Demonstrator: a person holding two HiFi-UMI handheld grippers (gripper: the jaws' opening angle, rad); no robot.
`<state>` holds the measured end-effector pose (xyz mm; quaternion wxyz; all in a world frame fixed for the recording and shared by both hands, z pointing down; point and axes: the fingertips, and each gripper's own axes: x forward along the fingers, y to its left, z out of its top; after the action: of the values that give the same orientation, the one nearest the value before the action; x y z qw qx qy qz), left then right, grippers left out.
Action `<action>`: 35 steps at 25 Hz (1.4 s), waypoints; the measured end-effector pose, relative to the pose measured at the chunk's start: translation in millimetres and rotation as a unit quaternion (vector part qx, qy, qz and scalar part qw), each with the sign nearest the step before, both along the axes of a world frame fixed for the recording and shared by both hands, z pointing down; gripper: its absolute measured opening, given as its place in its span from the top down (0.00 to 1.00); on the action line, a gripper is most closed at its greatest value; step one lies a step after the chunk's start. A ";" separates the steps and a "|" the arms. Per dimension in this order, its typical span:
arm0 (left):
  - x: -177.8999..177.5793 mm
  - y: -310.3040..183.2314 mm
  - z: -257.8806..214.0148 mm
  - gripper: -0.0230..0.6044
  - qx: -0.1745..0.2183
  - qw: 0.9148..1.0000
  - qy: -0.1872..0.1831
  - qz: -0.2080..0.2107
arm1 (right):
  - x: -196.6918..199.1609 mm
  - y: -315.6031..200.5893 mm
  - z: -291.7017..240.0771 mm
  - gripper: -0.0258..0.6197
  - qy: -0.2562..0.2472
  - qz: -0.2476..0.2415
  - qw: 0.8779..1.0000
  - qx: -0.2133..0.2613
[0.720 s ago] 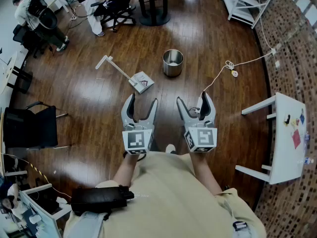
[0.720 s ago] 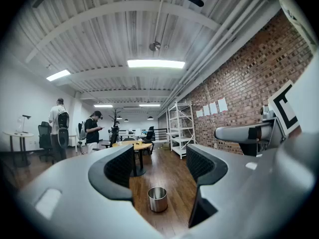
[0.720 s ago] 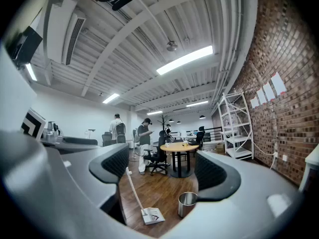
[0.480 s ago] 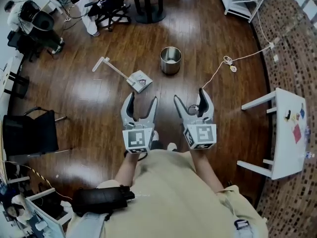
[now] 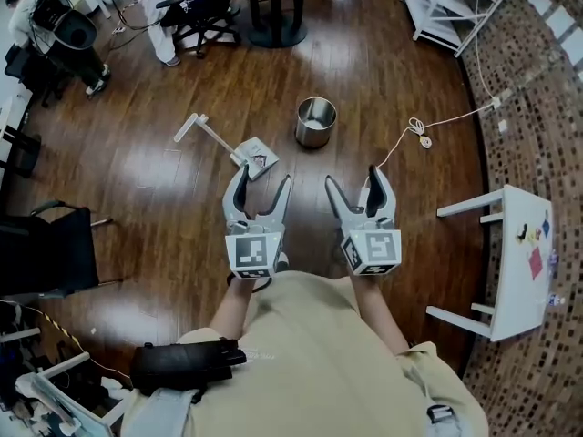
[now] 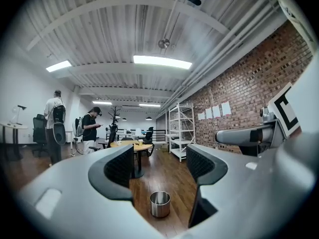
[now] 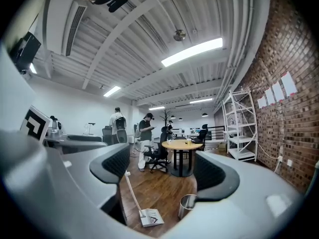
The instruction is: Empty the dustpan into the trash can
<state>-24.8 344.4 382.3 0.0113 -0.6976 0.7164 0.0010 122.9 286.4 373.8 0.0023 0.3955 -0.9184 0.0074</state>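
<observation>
Closer now: left gripper [image 5: 263, 178] and right gripper [image 5: 354, 180] level, jaws open, empty, likely readied for dustpan [image 5: 256, 157] at 12 o'clock; can [image 5: 316, 121] at its 2 o'clock.

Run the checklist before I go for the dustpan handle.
1. Left gripper jaws apart, nothing between them: ok.
2. Right gripper jaws apart, nothing between them: ok.
3. Dustpan lies on the floor with its long handle free: ok.
4. Trash can stands upright with its mouth open, to the right of the dustpan: ok.
5. Grip on the dustpan: not ok, neither gripper touches it.
6. Dirt in the dustpan: cannot tell.
</observation>
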 end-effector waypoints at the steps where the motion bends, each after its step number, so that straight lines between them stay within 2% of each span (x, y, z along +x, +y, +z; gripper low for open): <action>1: -6.3 -2.7 1.8 0.48 -0.001 1.000 -0.002 0.002 | -6.1 -1.8 1.2 0.36 0.003 0.001 1.000 0.000; 3: -16.2 -7.1 6.0 0.48 -0.004 1.000 -0.002 0.004 | -13.4 -4.4 3.8 0.36 0.009 0.007 1.000 -0.002; 7: -31.8 -19.7 12.4 0.50 0.000 1.000 0.022 0.000 | -20.2 -19.0 12.0 0.36 0.024 0.017 0.999 -0.014; 13: -38.7 -58.3 26.4 0.49 -0.018 1.000 0.025 -0.002 | -30.0 -58.8 18.2 0.36 0.022 0.009 1.000 -0.018; 19: -36.8 -121.3 34.8 0.48 -0.033 0.999 0.027 -0.015 | -44.5 -115.1 33.1 0.36 0.015 -0.026 0.999 -0.026; 27: -30.7 -206.6 15.6 0.48 -0.031 0.998 0.002 -0.056 | -52.7 -208.4 17.9 0.38 -0.014 -0.079 0.997 -0.010; 35: -46.9 -241.7 28.8 0.48 -0.060 0.994 0.002 -0.096 | -72.7 -255.1 43.2 0.39 -0.014 -0.131 0.989 -0.061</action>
<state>-71.6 102.7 411.0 -0.0318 -0.6248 0.7790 -0.0417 50.2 31.3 417.0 0.0146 0.2706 -0.9602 0.0682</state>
